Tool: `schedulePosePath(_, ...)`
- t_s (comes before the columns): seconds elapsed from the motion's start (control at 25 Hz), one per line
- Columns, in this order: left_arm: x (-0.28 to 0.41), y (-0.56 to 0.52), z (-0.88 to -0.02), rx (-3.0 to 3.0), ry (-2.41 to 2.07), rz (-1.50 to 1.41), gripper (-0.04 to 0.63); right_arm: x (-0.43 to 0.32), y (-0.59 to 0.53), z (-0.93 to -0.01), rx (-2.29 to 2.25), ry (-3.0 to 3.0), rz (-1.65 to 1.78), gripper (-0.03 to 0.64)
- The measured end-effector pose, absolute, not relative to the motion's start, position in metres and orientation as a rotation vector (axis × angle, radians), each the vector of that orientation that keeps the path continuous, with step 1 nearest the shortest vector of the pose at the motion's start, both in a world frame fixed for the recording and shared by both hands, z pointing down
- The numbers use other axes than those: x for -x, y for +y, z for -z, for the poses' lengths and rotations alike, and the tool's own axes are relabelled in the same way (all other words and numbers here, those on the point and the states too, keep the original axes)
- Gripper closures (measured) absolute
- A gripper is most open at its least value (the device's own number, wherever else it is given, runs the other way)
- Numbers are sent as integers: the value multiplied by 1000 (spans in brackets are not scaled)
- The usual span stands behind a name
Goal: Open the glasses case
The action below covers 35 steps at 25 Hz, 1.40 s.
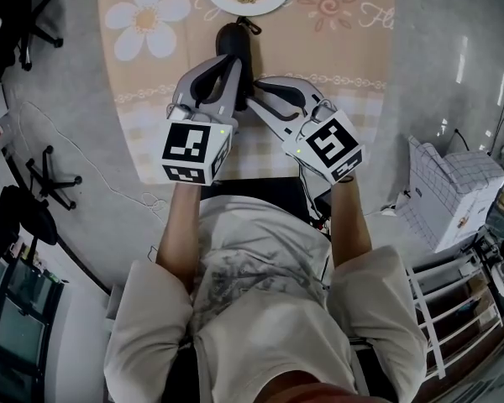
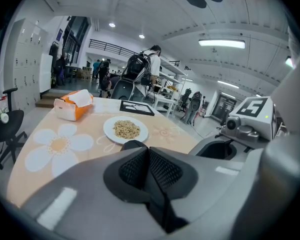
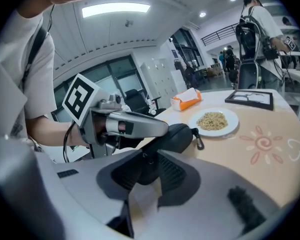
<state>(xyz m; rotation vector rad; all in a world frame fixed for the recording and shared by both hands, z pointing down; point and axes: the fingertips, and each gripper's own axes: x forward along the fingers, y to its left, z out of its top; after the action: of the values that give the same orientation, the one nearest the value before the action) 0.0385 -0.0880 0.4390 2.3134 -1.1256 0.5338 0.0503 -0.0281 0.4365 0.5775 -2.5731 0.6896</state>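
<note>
1. The black, soft-sided oval glasses case (image 1: 233, 44) lies in the upper centre of the head view. It rests on the beige flower-print tablecloth (image 1: 151, 99), just below the round white plate of grain (image 1: 273, 5). Its long axis runs up and down the frame, away from the person, with a small clip (image 1: 250, 25) at the far end.
2. The left gripper (image 1: 228, 64) comes in from the lower left and lies along the case's left flank. In the left gripper view its jaws are pressed together and I can see nothing between the pads. The case shows just past the tips.
3. The right gripper (image 1: 254, 97) reaches in from the lower right to the case's near end. In the right gripper view its jaws stand partly apart with that end filling the gap, and the pads look to bear on it — I take that as a grip.
4. Both sets of tips meet at the near end, and the case stretches away from them along its length. The right one has that end; the left sits against the top beside it — so my guess is the opening starts there. Whether it fastens by a zip or a flap, I cannot tell.
</note>
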Motion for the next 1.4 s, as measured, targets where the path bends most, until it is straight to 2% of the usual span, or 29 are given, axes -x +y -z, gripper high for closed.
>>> schedulePosePath(0.32, -33, -88, -439, -2306, -1119, -505, 572, -42, -16, -436, -491, -2560, -715, 597)
schedulePosePath(0.6, -28, -88, -439, -2310, -1115, -494, 571, -36, -16, -434, -500, -2543, -723, 599)
schedulePosePath(1.16, 19, -40, -426, -2424, -1148, -495, 429, -9, -27, -422, -491, -2587, -769, 600)
schedulePosePath(1.4, 20, -27, -433, -2497, -1149, -634, 352, 6, -35, -417, -474, -2606, -796, 600)
